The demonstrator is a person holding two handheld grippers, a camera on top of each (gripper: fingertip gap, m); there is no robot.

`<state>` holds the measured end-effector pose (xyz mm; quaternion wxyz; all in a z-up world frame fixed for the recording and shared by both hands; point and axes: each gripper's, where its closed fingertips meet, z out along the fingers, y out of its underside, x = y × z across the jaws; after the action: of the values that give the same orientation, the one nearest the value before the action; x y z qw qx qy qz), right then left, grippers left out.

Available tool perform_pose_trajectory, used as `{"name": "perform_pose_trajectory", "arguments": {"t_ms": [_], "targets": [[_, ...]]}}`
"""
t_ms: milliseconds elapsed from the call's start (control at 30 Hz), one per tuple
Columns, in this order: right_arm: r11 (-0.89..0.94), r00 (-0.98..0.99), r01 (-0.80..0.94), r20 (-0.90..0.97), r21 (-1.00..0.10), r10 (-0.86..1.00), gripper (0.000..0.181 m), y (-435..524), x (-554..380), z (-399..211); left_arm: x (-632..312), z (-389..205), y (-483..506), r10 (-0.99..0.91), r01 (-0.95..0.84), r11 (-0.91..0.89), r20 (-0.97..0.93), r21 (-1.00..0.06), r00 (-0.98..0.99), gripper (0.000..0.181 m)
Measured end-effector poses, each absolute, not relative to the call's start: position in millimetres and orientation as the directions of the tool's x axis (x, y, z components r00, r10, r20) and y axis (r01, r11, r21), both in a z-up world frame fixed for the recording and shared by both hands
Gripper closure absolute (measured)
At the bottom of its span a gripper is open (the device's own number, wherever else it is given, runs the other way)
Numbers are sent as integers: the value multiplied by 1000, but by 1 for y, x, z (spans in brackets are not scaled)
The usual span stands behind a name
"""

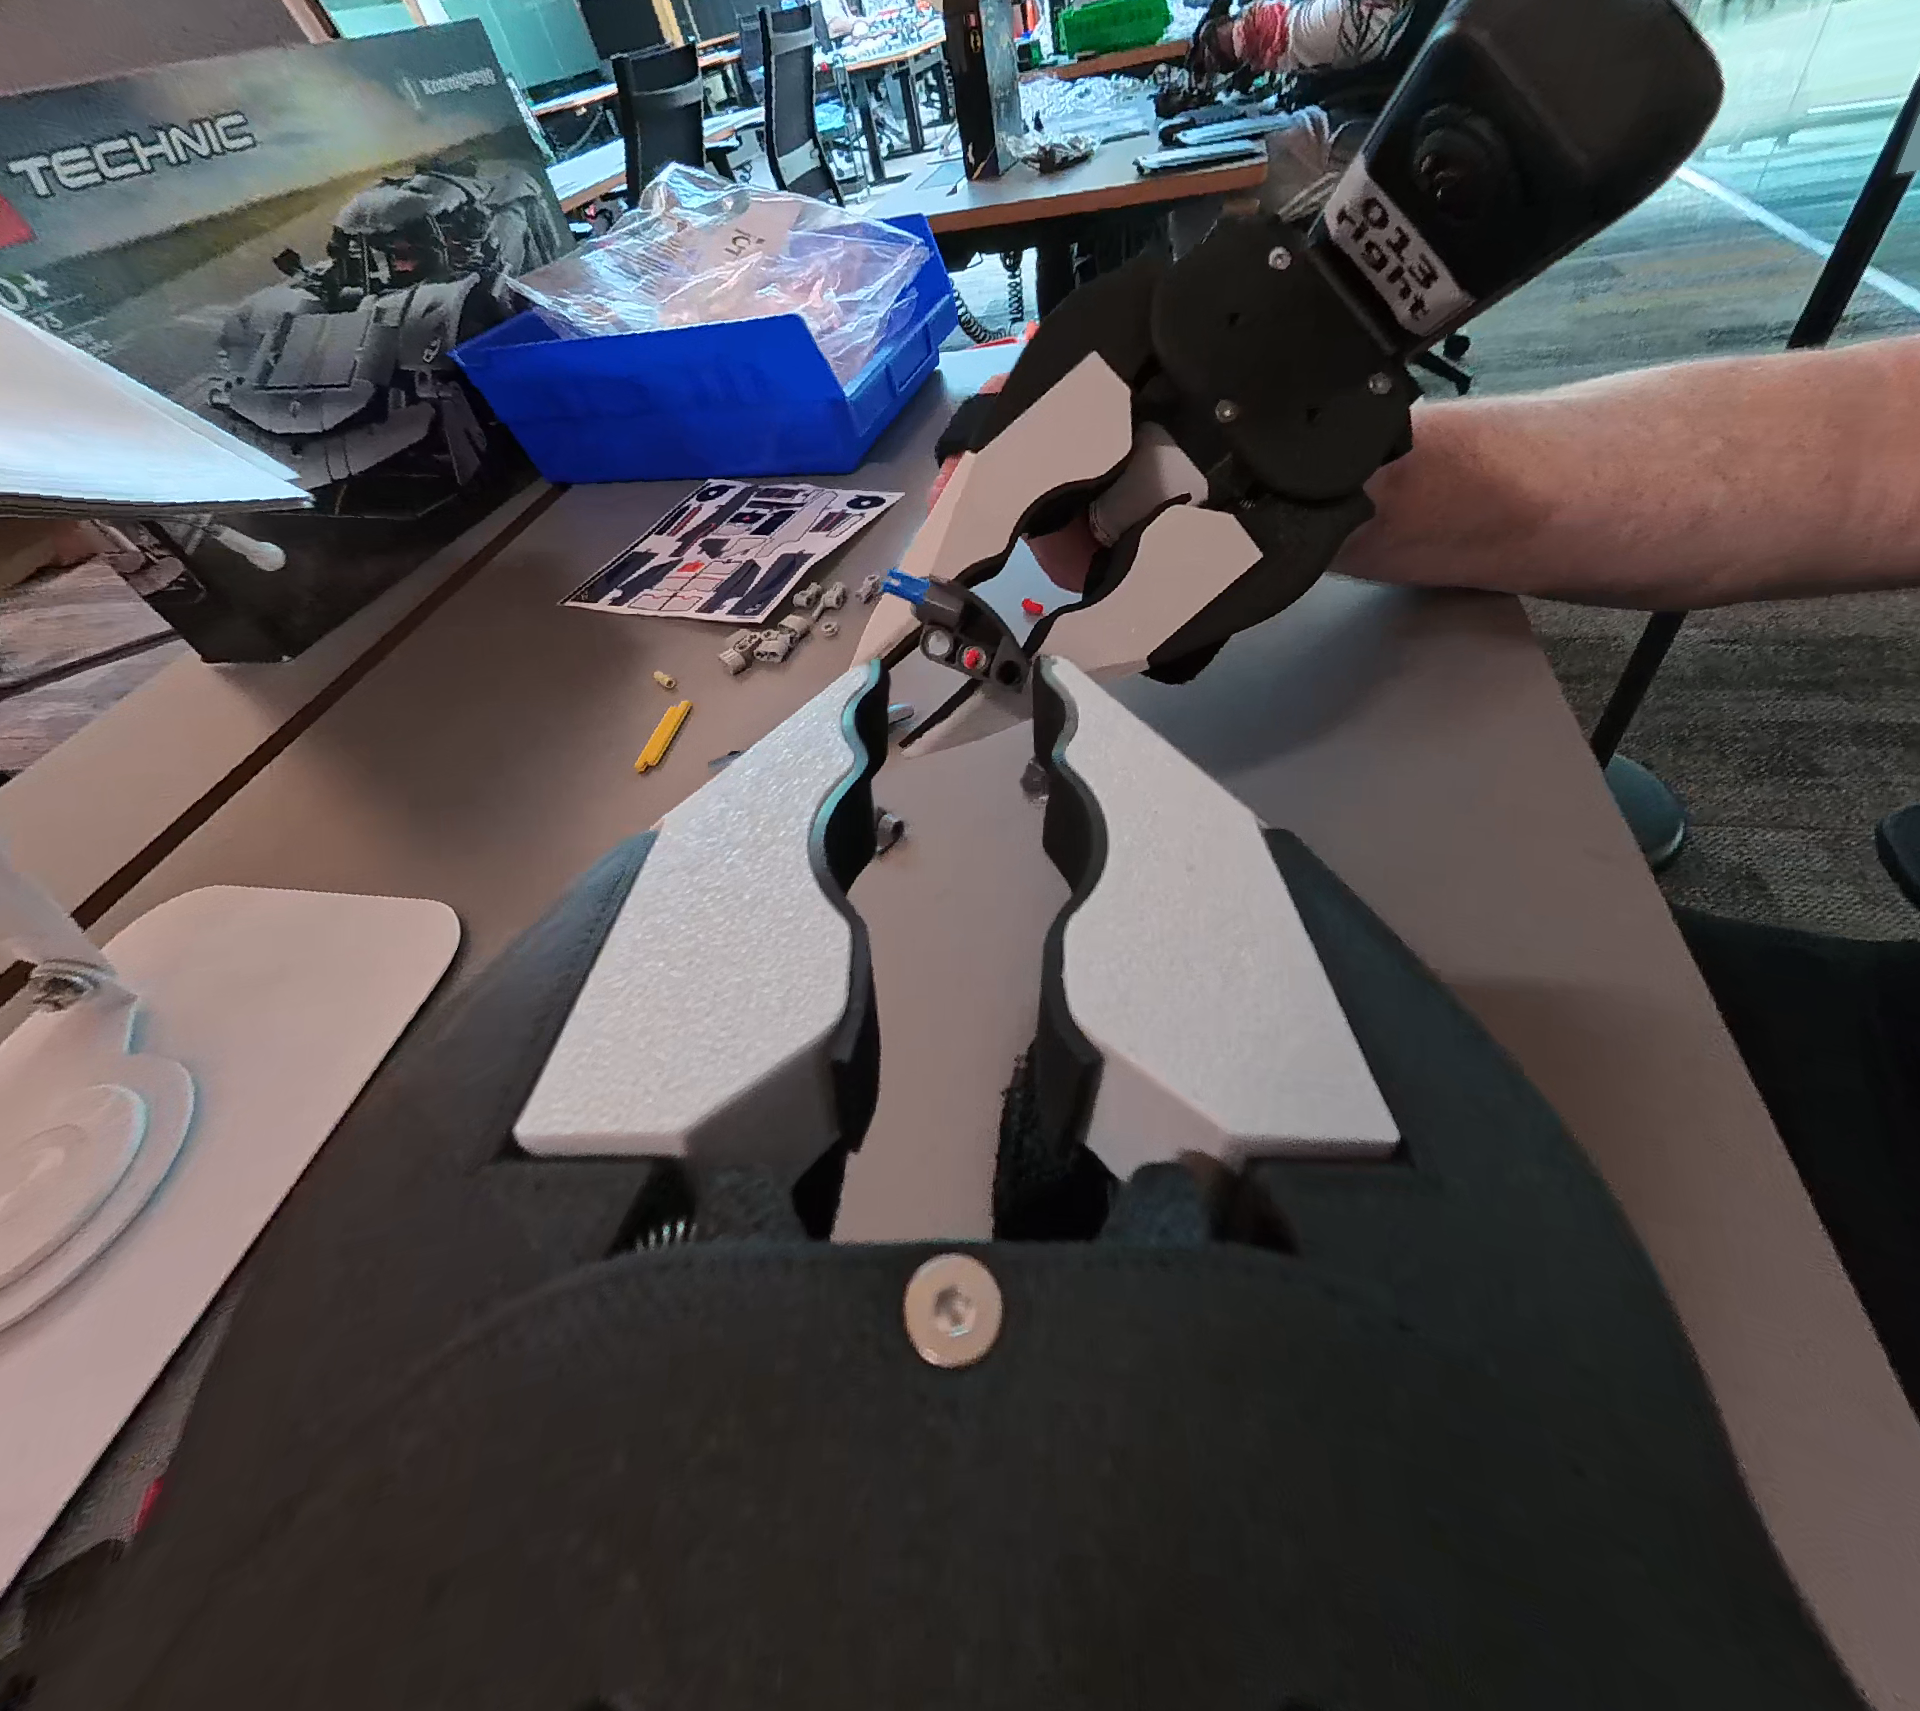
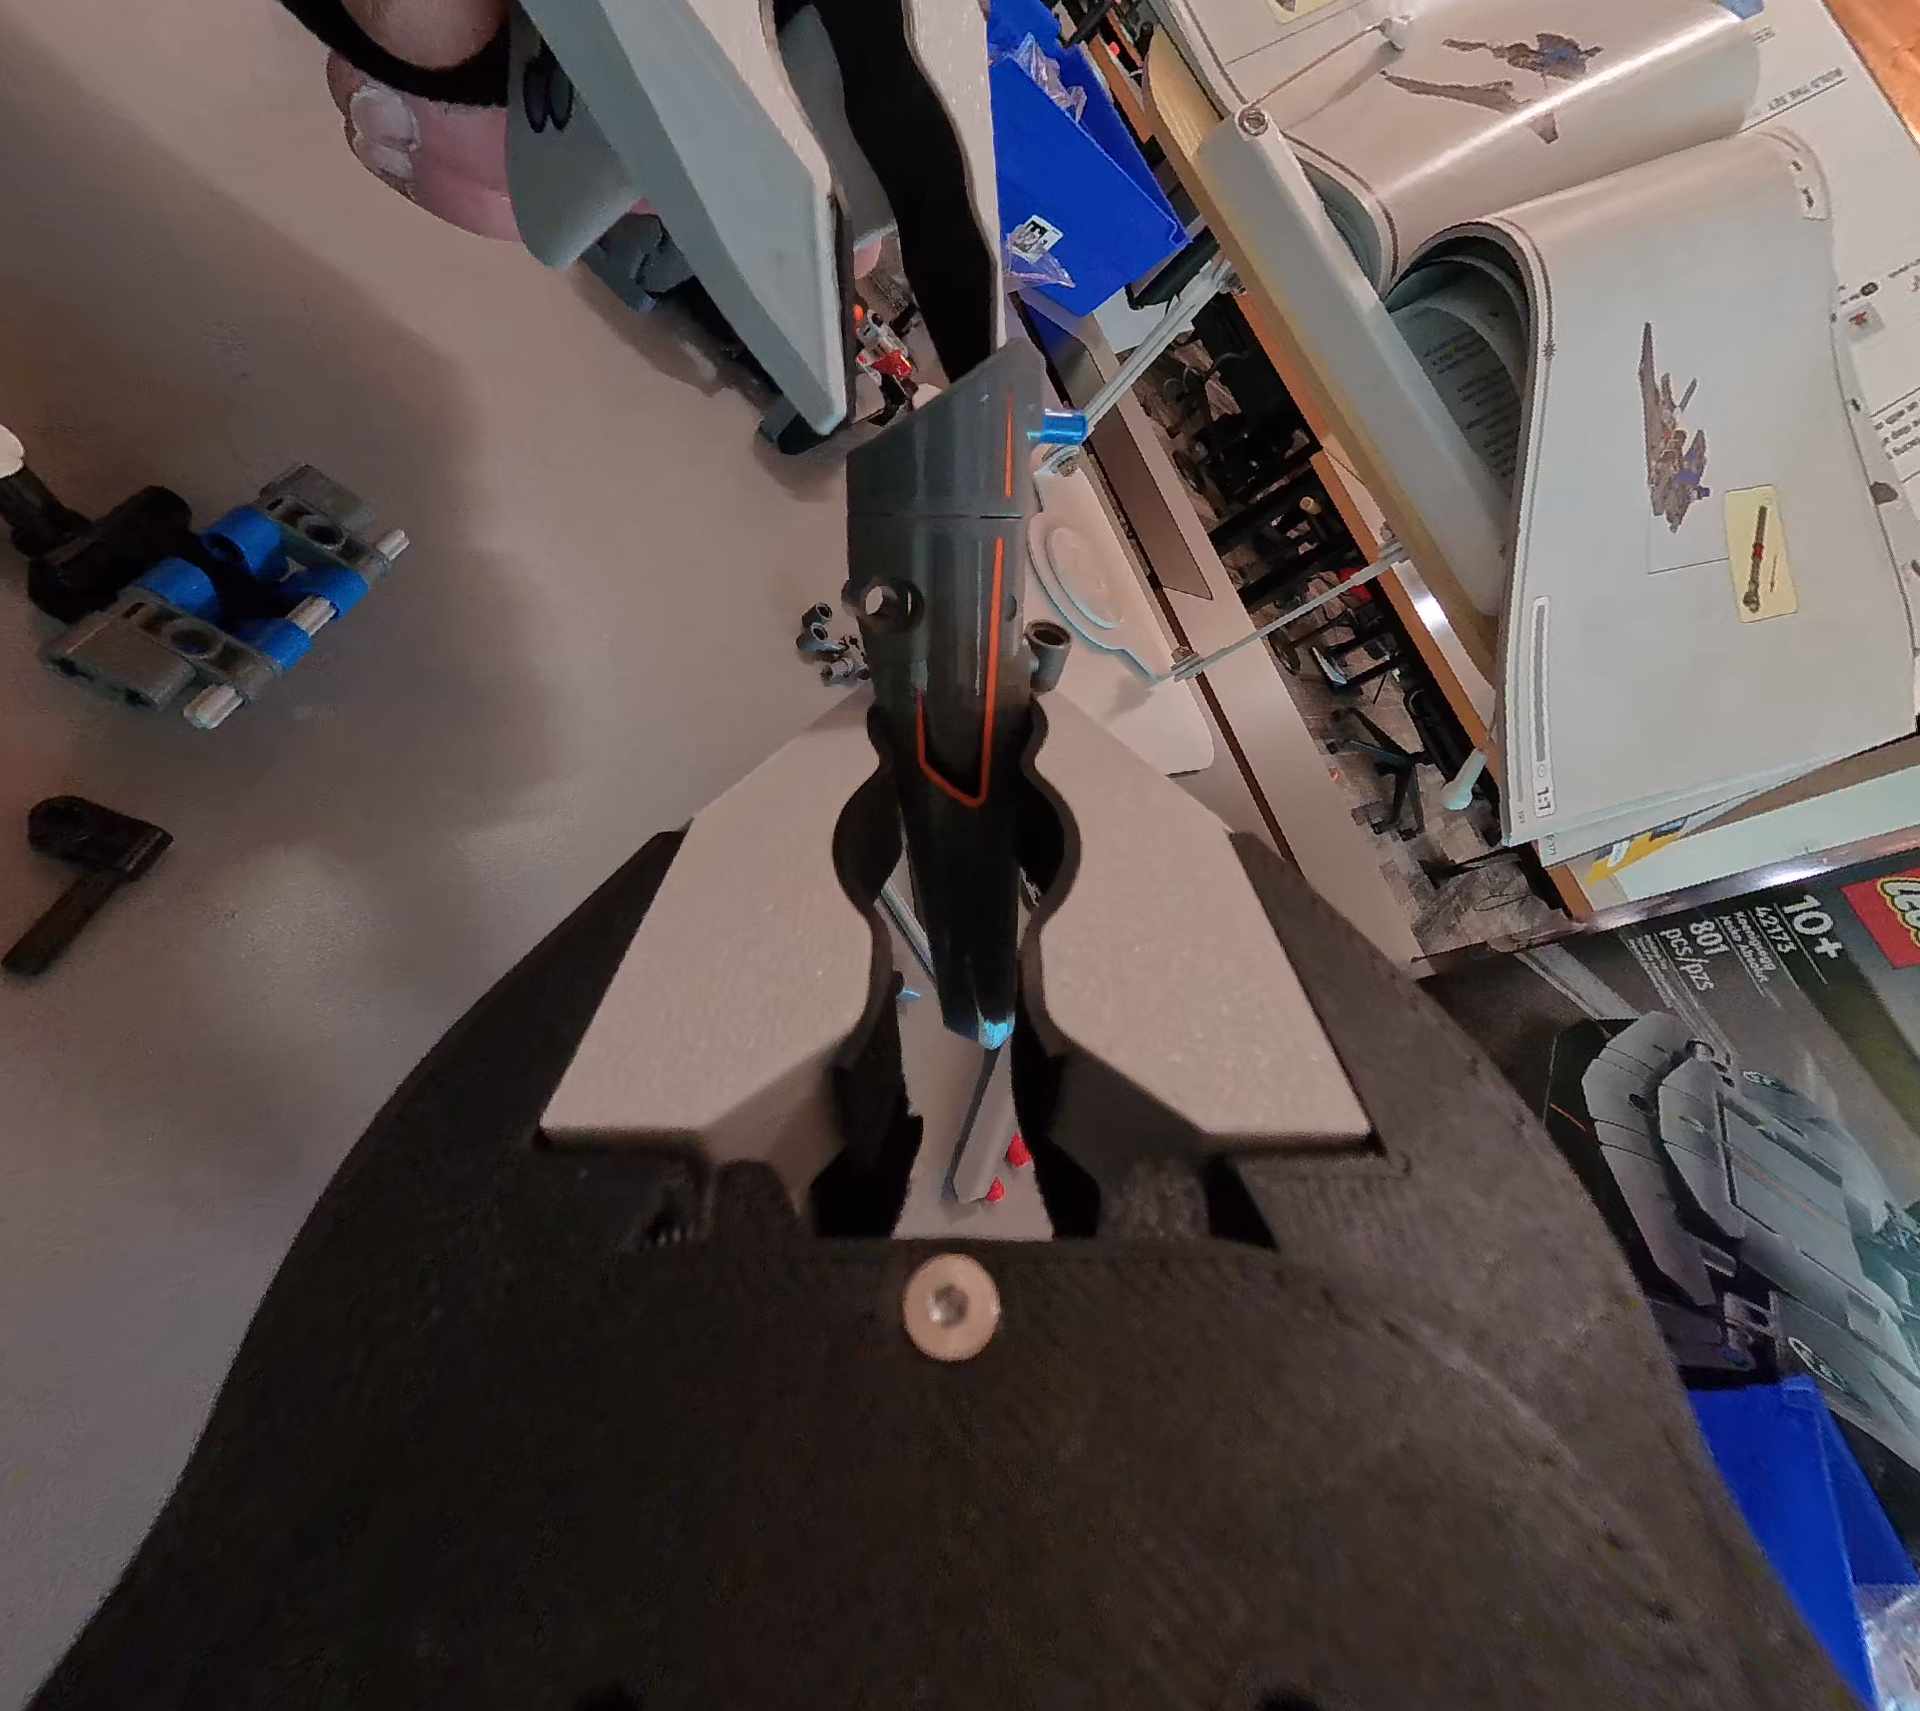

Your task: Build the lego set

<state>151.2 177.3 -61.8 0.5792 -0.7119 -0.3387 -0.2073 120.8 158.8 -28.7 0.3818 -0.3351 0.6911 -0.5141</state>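
Note:
My right gripper (image 2: 956,716) is shut on a long dark grey Lego panel (image 2: 940,622) with orange lines and a blue pin (image 2: 1060,423) near its far end. It holds the panel above the grey table (image 2: 364,986). In the left wrist view the right gripper (image 1: 894,700) comes in from the upper right, with the panel's end (image 1: 966,638) showing red and blue pins. My left gripper (image 1: 956,669) is open, its fingertips on either side of the panel's far end. It also shows in the right wrist view (image 2: 914,383), coming down from the top.
A blue and grey sub-assembly (image 2: 218,591) and a black angled piece (image 2: 83,872) lie on the table. Small grey connectors (image 1: 790,622), a yellow axle (image 1: 663,734) and a sticker sheet (image 1: 738,549) lie farther out. A blue bin (image 1: 707,394), the set's box (image 1: 260,290) and an open booklet (image 2: 1662,466) stand behind. My right fingertips sit around 5 centimeters from my left ones.

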Motion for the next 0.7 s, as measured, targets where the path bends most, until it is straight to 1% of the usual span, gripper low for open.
{"name": "perform_pose_trajectory", "arguments": {"t_ms": [367,700], "targets": [[-99,684,725,695,-682,222,168,178,153,-59,117,-24,154,-841,-61,182,-123,-981,-527,157],[-102,686,724,698,-682,205,168,178,155,-58,116,-18,159,-851,-43,145,-102,-989,-515,157]]}}
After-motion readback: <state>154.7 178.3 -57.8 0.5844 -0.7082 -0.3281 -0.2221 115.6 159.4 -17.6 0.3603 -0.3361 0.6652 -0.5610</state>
